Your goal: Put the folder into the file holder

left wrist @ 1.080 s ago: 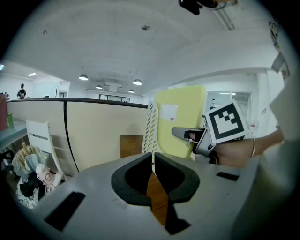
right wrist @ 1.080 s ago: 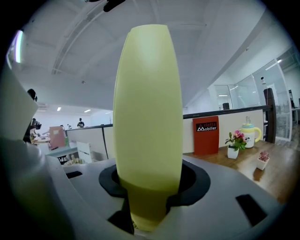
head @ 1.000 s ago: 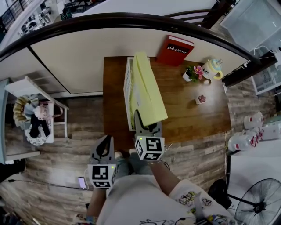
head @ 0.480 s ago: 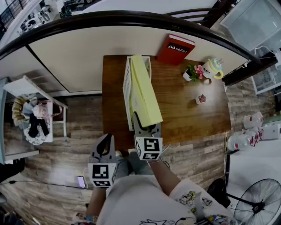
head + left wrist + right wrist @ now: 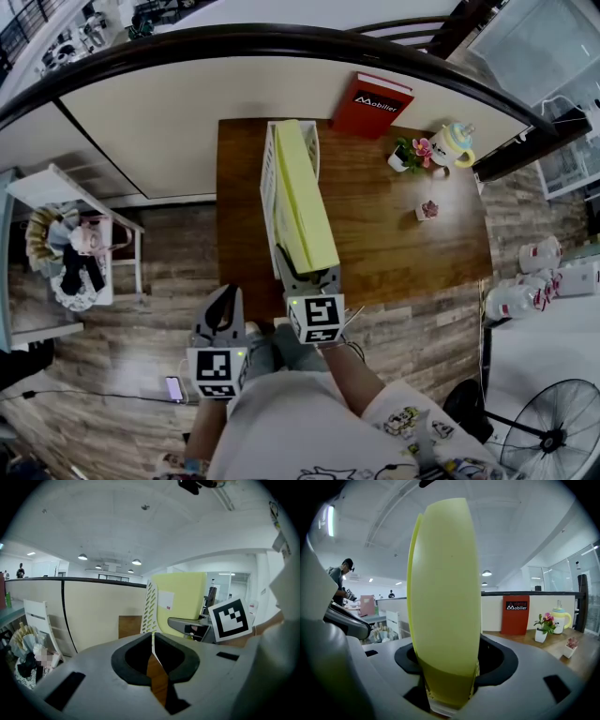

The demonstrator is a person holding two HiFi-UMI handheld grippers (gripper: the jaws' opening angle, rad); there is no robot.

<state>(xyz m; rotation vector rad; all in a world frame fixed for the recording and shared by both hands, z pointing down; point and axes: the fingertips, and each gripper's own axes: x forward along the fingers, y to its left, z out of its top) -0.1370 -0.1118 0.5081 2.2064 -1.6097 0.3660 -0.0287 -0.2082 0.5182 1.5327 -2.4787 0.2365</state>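
Right gripper (image 5: pixel 302 272) is found with jaws just opened around the yellow folder (image 5: pixel 302 197), stood upright in the white file holder (image 5: pixel 269 187); left gripper (image 5: pixel 225 298) is closed, empty.

The folder (image 5: pixel 302 202) stands in the file holder (image 5: pixel 270 187) on the table's (image 5: pixel 394 234) left, book (image 5: pixel 375 105) and plant (image 5: pixel 412 153) behind-right.

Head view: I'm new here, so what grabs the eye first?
A tall yellow folder stands in the white file holder, left on the brown table. The right gripper, its jaws just opening, has the folder's near end between them. A red book stands at the far edge.
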